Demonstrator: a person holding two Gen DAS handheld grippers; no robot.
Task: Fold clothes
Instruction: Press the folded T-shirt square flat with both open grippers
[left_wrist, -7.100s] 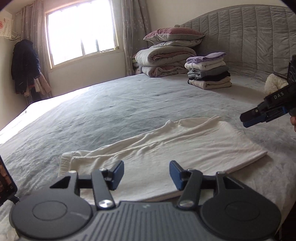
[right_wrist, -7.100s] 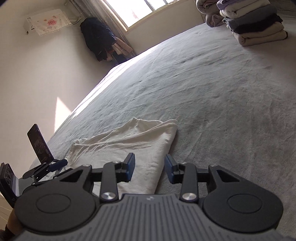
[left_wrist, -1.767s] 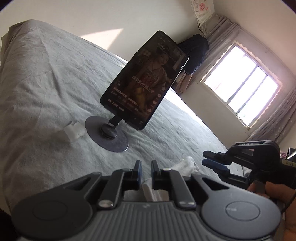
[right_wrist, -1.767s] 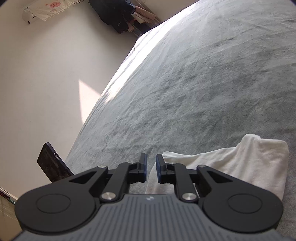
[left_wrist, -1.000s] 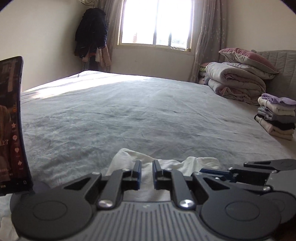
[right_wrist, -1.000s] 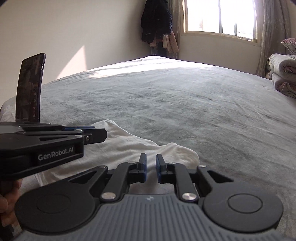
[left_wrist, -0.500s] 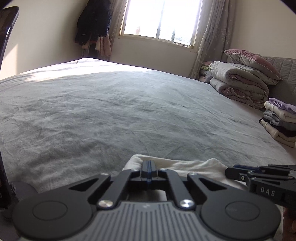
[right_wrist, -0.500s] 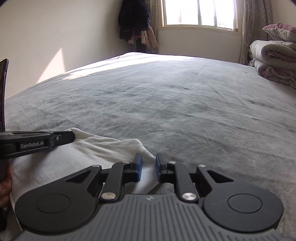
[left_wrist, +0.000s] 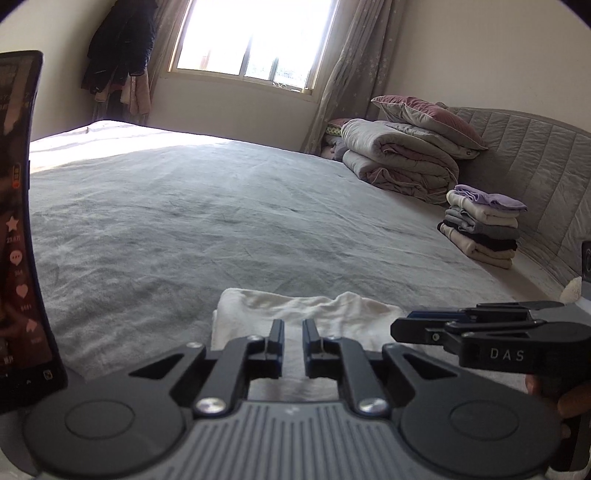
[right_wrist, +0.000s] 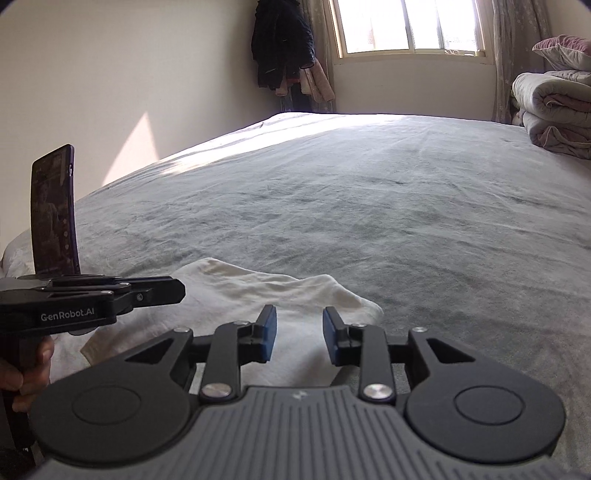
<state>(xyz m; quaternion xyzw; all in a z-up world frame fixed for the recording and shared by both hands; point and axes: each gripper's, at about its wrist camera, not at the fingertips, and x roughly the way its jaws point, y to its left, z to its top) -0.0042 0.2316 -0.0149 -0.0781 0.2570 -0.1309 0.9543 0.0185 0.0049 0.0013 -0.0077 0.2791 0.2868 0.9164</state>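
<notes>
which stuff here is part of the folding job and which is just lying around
Part of the job:
- cream garment, folded on the bed
- left tongs, opening, nothing pinched
- right tongs, opening, nothing pinched
- stack of folded clothes

Just lying about:
- phone
- rolled quilts
- pillow
- hanging coats

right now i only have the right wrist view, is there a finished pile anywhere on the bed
Observer: Yes. The left wrist view shows a stack of folded clothes on the bed by the headboard.
Operator: is the left gripper pinching the cream garment
Observer: The left gripper has its jaws opening, a narrow gap over the cream garment; nothing looks pinched.
Operator: whats on top of the stack
Observer: A lilac piece lies on top.
</notes>
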